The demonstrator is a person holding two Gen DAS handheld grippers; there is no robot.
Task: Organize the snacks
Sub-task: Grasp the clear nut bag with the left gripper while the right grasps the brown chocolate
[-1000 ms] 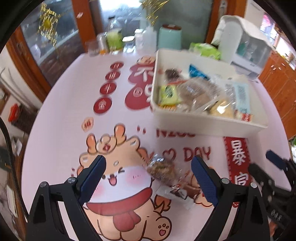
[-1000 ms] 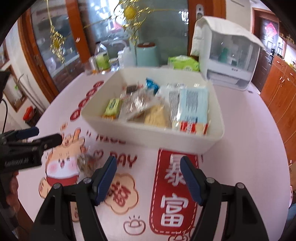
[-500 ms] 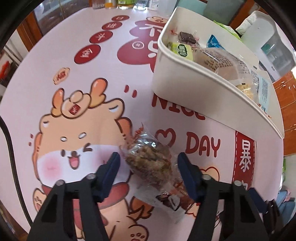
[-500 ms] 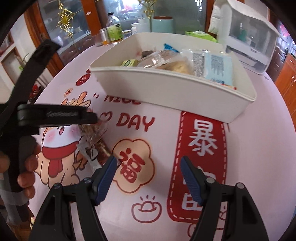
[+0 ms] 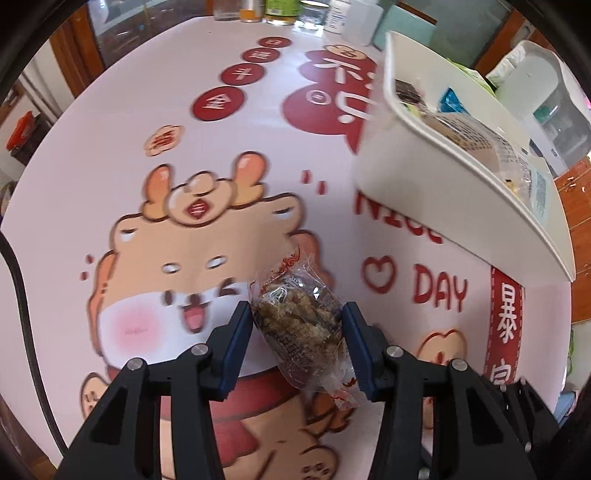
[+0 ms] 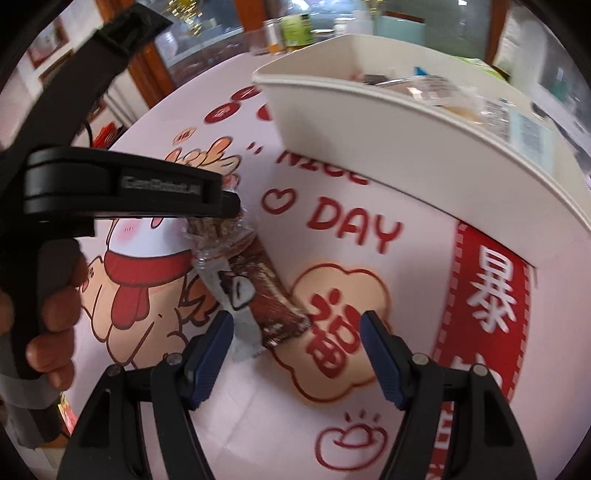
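My left gripper (image 5: 297, 325) is shut on a clear packet of brown crumbly snack (image 5: 301, 325), its blue pads touching both sides; the packet also shows in the right wrist view (image 6: 214, 230) under the left gripper's black arm. A brown-and-white wrapped snack bar (image 6: 258, 295) lies on the tablecloth just ahead of my right gripper (image 6: 295, 332), which is open and empty, its fingers on either side of the bar's near end. The white bin (image 5: 443, 184) holding several snack packets stands to the right; it also shows in the right wrist view (image 6: 406, 147).
The round table has a pink cartoon tablecloth (image 5: 184, 240). Bottles and jars (image 5: 280, 7) stand at the far edge. A white plastic appliance (image 5: 543, 85) sits behind the bin. The person's hand (image 6: 51, 314) grips the left gripper's handle.
My left gripper lowered onto the crumbly snack packet and closed on it. My right gripper moved down and left toward the wrapped bar, staying open.
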